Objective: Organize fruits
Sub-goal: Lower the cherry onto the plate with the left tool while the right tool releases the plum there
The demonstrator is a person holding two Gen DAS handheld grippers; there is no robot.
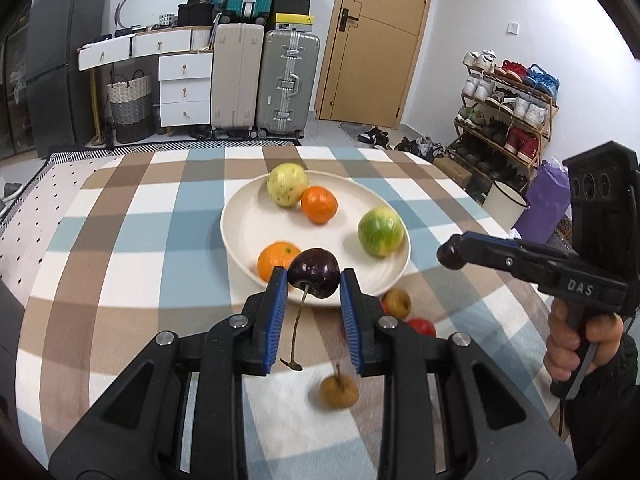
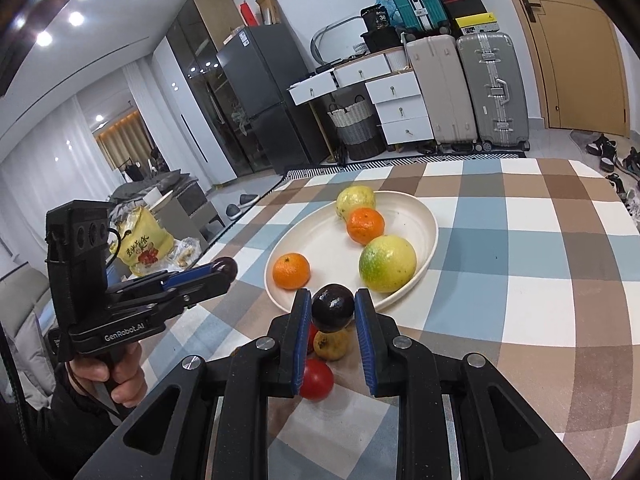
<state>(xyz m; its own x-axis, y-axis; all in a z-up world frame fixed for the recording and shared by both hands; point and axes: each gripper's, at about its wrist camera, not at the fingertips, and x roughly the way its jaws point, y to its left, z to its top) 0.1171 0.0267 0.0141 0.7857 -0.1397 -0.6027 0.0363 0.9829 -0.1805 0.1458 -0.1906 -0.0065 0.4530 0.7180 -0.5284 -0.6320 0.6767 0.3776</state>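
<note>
In the left wrist view my left gripper (image 1: 314,278) is shut on a dark cherry (image 1: 314,268) whose stem hangs down, just above the near rim of a cream plate (image 1: 236,236). In the right wrist view my right gripper (image 2: 332,300) is shut on a dark round fruit (image 2: 333,307) near the plate's (image 2: 430,236) front edge. On the plate lie two oranges (image 1: 319,205) (image 1: 276,259), a pale yellow fruit (image 1: 287,184) and a green-yellow fruit (image 1: 380,231). The right gripper (image 1: 452,255) shows at the right, the left gripper (image 2: 225,269) at the left.
Loose on the checked tablecloth (image 1: 132,248) before the plate are a brownish fruit (image 1: 397,303), a red fruit (image 1: 422,326) and a small brown longan (image 1: 338,390). Suitcases (image 1: 286,84), drawers and a shoe rack (image 1: 508,120) stand beyond the table.
</note>
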